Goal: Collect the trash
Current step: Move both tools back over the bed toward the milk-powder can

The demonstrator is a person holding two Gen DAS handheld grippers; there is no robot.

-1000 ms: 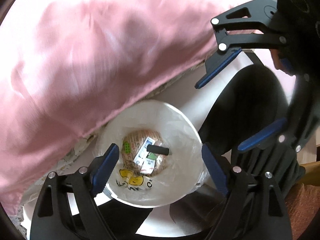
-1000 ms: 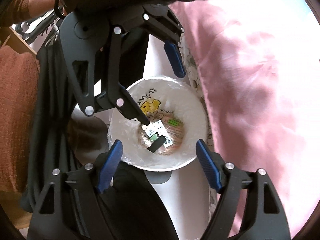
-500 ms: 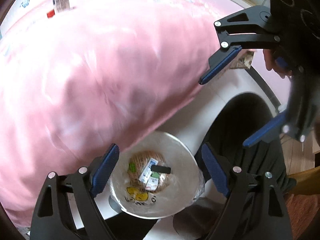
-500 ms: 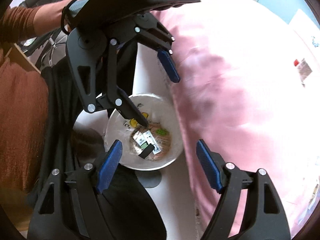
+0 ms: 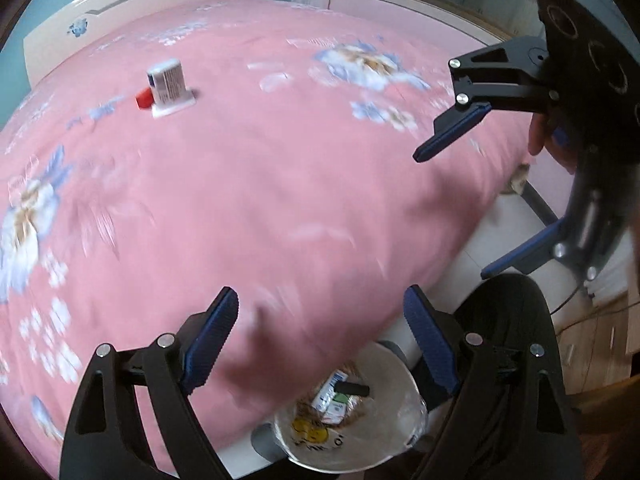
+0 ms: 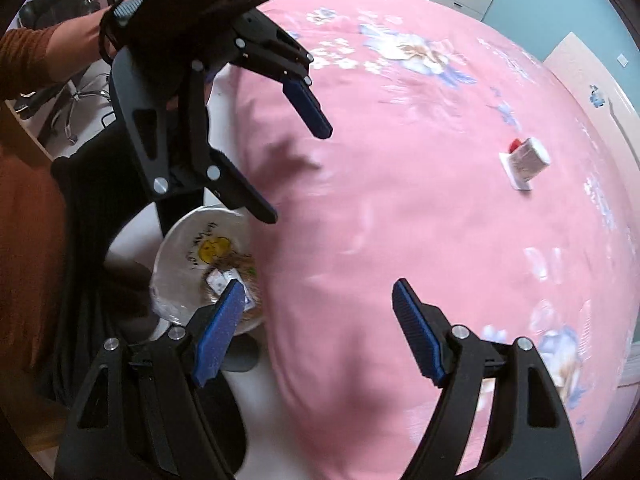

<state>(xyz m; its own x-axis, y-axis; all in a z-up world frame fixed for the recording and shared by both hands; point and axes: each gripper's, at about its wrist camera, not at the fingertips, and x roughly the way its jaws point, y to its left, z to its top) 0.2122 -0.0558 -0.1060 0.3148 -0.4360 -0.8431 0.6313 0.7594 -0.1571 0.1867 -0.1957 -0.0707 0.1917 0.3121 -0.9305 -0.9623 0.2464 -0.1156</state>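
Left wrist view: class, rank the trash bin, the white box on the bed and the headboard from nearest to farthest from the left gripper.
1. Trash bin: just below the left gripper, on the floor beside the bed.
2. White box: out on the pink bedspread, upper left.
3. Headboard: at the bed's far end, beyond the box.

Pink floral bedspread point(image 5: 280, 184), blue-padded claws

Black hand-held gripper point(image 6: 320, 328) frames, blue ribbed pads, silver screws; rust-orange sleeve point(image 6: 32, 56).
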